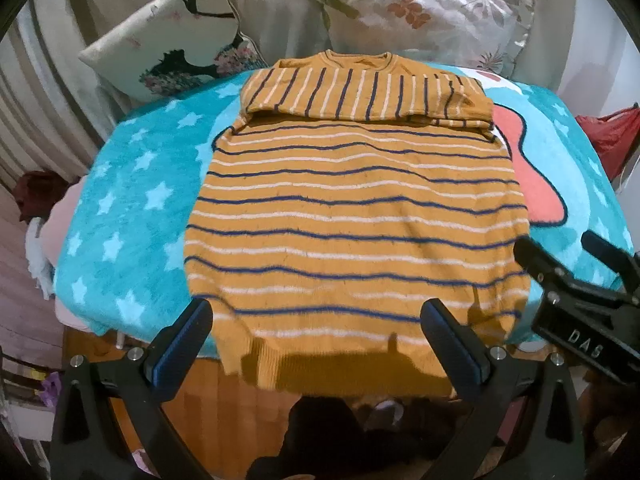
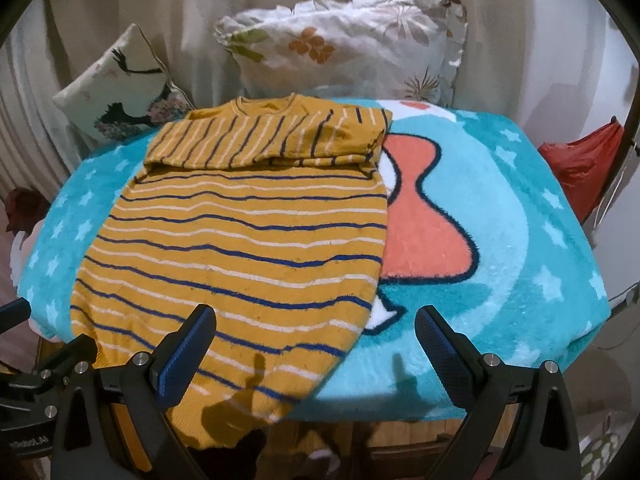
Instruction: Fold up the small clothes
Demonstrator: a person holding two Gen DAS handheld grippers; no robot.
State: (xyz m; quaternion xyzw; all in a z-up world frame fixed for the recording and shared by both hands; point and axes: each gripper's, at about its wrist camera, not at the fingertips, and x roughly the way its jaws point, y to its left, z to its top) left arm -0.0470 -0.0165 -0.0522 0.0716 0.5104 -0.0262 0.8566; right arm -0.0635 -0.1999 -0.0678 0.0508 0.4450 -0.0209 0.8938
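The left gripper [image 1: 316,340] hovers wide open and empty above the near hem of a mustard-yellow sweater [image 1: 356,224], its blue-padded fingers [image 1: 188,344] spread to either side of the hem, which droops over the tabletop's near edge. The right gripper [image 2: 316,344], likewise wide open and holding nothing, hangs over the sweater's near right corner, one finger above the knit and the other above the turquoise blanket [image 2: 520,240] just beside it; in the left wrist view that gripper's black body shows at the right edge, close to the sweater's right side.

The sweater, banded in blue and white stripes, lies flat on the star-patterned blanket that covers the tabletop, with its hem toward the grippers and its neckline on the far side. Both sleeves are folded in across the chest, forming a band whose stripes run crosswise to those of the body. A coral and white cartoon figure on the blanket shows to the right of the garment.

Behind the neckline, two cushions lean against a pale curtain [image 2: 120,8]: one printed with a dark figure [image 1: 172,40] at left, one floral [image 1: 420,16] at right. A red bag [image 2: 580,160] sits at the far right.
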